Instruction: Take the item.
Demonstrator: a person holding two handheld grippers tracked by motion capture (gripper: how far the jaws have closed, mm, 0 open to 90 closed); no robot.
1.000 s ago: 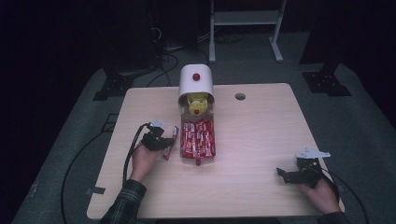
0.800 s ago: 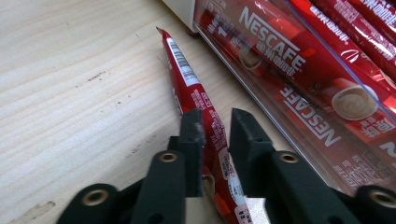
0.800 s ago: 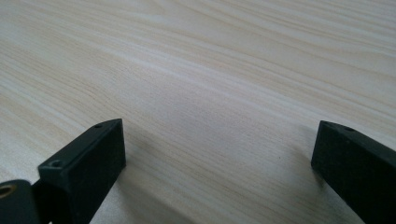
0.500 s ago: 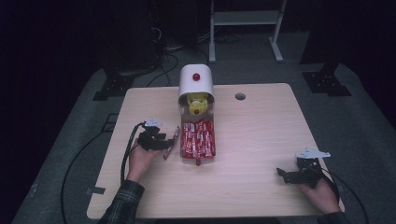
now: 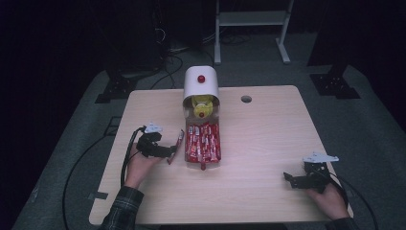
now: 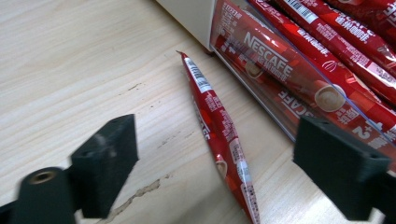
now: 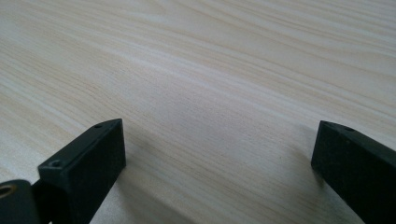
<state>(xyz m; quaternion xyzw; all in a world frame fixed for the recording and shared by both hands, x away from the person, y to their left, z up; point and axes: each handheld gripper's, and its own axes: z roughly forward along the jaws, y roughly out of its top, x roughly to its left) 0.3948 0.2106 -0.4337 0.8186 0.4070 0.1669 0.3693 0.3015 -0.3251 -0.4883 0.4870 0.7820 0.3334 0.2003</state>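
My left gripper gapes empty over the loose sachet beside the dispenser tray — its length runs straight ahead between the jaws.

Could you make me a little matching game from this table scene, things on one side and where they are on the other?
Things:
1. loose coffee stick
2. left tool
3. right tool
4. white dispenser

Places:
A. over bare wood, near the table's right edge
B. at the table's far edge
C. flat on the table beside the clear tray
D. open around the loose stick

Pairs: 1-C, 2-D, 3-A, 4-B
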